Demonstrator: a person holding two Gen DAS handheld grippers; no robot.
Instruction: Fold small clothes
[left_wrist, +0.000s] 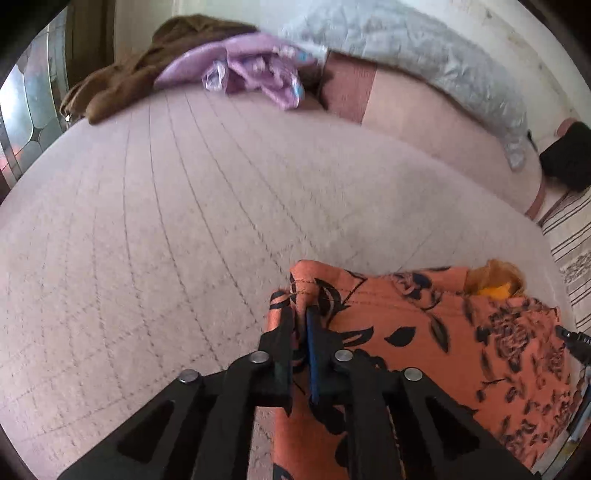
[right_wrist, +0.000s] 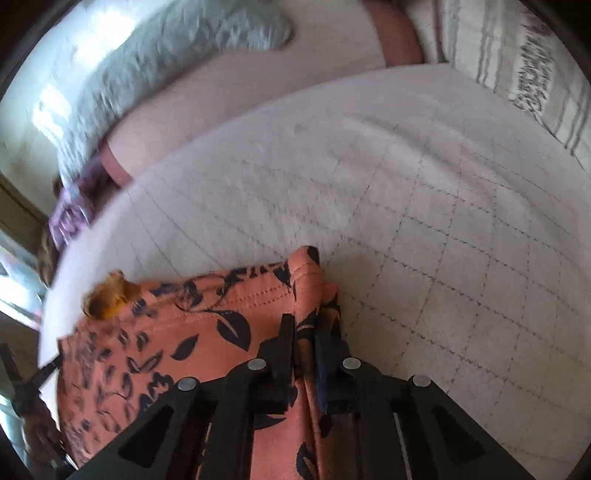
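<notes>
An orange garment with a dark floral print (left_wrist: 424, 332) hangs stretched between my two grippers above a pale quilted bed cover (left_wrist: 166, 221). My left gripper (left_wrist: 301, 317) is shut on the garment's left corner. My right gripper (right_wrist: 304, 325) is shut on the garment's right corner (right_wrist: 306, 280). The garment (right_wrist: 166, 332) spreads to the left in the right wrist view. A yellow-orange inner patch (left_wrist: 495, 284) shows at its top edge, also in the right wrist view (right_wrist: 107, 299). Part of the right gripper (left_wrist: 576, 343) shows at the right edge of the left wrist view.
At the far side of the bed lie a brown garment (left_wrist: 122, 74), a purple bundle of clothes (left_wrist: 255, 74) and a grey blanket (left_wrist: 424, 55). A pink pillow (left_wrist: 424, 110) lies behind. A striped rug (right_wrist: 535, 74) lies off the bed's right side.
</notes>
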